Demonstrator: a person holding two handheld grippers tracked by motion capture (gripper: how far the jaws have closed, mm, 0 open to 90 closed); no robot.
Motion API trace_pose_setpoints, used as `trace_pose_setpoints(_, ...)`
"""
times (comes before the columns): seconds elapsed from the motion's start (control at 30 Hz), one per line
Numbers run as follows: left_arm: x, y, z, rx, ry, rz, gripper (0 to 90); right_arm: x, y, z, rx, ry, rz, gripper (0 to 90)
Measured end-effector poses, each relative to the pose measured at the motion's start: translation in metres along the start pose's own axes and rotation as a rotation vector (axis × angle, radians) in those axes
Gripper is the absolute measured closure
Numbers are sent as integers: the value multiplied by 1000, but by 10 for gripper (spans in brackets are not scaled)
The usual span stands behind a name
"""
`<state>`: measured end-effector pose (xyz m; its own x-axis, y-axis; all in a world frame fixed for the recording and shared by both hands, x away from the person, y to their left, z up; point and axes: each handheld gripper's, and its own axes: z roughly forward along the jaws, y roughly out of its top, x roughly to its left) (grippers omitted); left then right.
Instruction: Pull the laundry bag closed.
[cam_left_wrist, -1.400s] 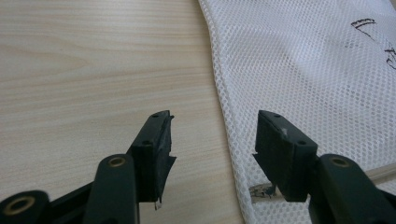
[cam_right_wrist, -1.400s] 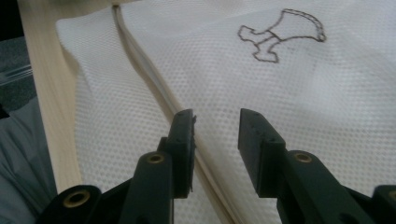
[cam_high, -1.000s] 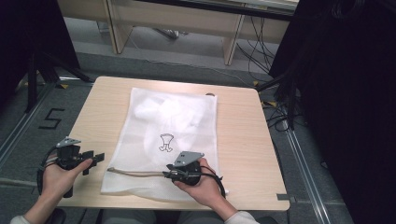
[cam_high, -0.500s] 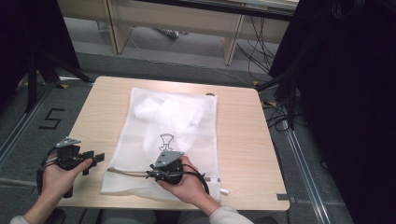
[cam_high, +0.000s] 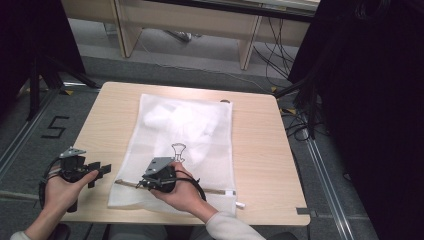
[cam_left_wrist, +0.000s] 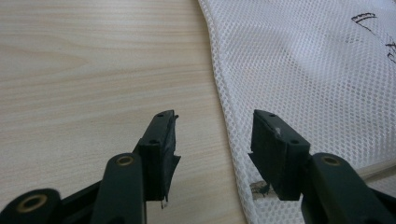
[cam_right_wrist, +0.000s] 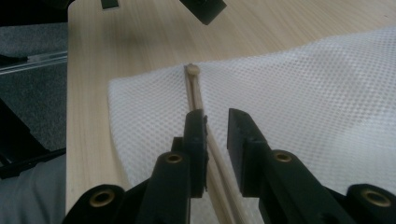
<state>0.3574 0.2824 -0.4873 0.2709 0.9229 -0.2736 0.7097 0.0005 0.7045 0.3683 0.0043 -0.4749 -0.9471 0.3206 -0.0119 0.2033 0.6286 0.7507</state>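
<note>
The left tongs (cam_high: 100, 171) sit low at the near left in the person's left hand (cam_high: 62, 187), jaws spread wide. The right tongs (cam_high: 142, 184), gripped by the right hand (cam_high: 177, 192), point leftward with jaws narrowly parted.

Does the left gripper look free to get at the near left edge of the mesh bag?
Probably yes. The left gripper is open, and the mesh bag edge lies flat on the table just ahead of its jaws, nothing between.

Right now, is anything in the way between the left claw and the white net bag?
No, nothing visible is. The left claw is open just above the bare wooden table, right at the bag's left edge, which lies between its jaws.
</note>
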Motion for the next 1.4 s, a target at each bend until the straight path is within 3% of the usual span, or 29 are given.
trace_pose_setpoints(0.73, 1, 1, -1, -5, 4, -4, 507, 4, 33, 55, 43, 52, 38, 802)
trace_pose_setpoints(0.8, 1, 1, -1, -9, 5, -7, 508, 2, 38, 59, 66, 60, 35, 796)
trace_pose_setpoints(1.03, 1, 0, -1, -19, 7, -25, 510, 2, 41, 70, 93, 77, 52, 781)
trace_pose_setpoints(1.3, 2, 0, -4, -12, 8, -15, 513, 1, 40, 80, 114, 91, 86, 786)
trace_pose_setpoints(1.4, 2, -1, -5, -26, 5, -34, 514, 2, 40, 82, 125, 96, 91, 800)
